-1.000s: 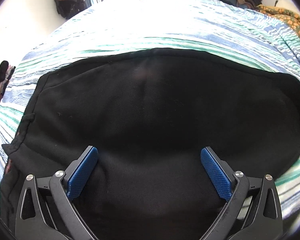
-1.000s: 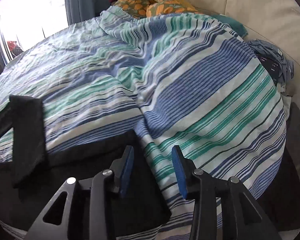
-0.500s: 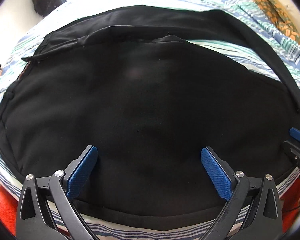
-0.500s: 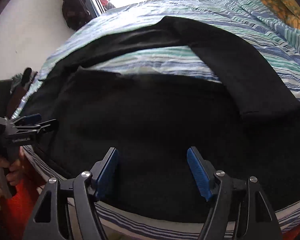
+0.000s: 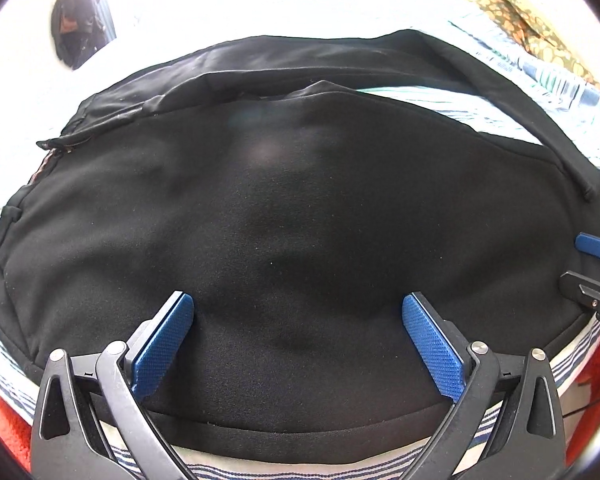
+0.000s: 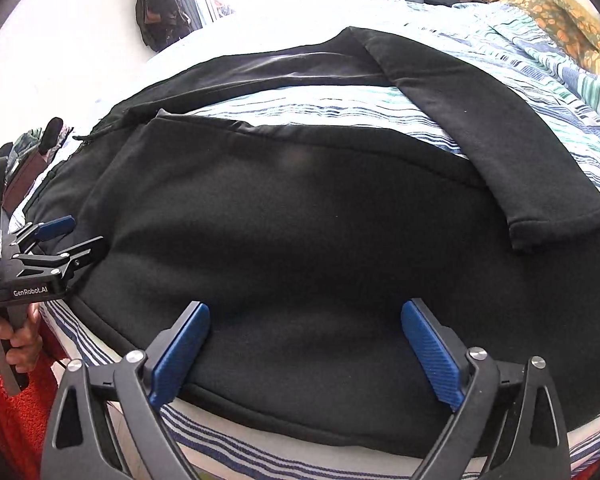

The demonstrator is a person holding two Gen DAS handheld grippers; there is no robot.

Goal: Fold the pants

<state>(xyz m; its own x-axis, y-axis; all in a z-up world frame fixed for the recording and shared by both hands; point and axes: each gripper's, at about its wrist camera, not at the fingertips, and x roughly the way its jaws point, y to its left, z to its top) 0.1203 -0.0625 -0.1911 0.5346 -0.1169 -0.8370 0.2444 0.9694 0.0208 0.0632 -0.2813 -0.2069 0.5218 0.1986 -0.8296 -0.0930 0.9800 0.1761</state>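
Black pants (image 5: 284, 216) lie spread on the striped bed, also in the right wrist view (image 6: 308, 232). The near leg lies flat along the bed's front edge. The far leg (image 6: 472, 120) bends back and its cuff (image 6: 560, 220) rests on the near leg. The waistband and zip (image 5: 60, 144) are at the left. My left gripper (image 5: 296, 340) is open and empty above the near leg. My right gripper (image 6: 304, 348) is open and empty above the same leg, further right. Each gripper shows at the edge of the other's view.
The striped blue, green and white bedsheet (image 6: 340, 104) shows between the legs and beyond. An orange patterned blanket (image 6: 560, 20) lies at the far right. Dark clothes (image 6: 160, 12) hang by the window. Red carpet (image 6: 20, 420) lies below the bed's front edge.
Both grippers have pulled back toward the bed's front edge, so more of the pants shows. The right gripper swung left from the sheet and opened wider.
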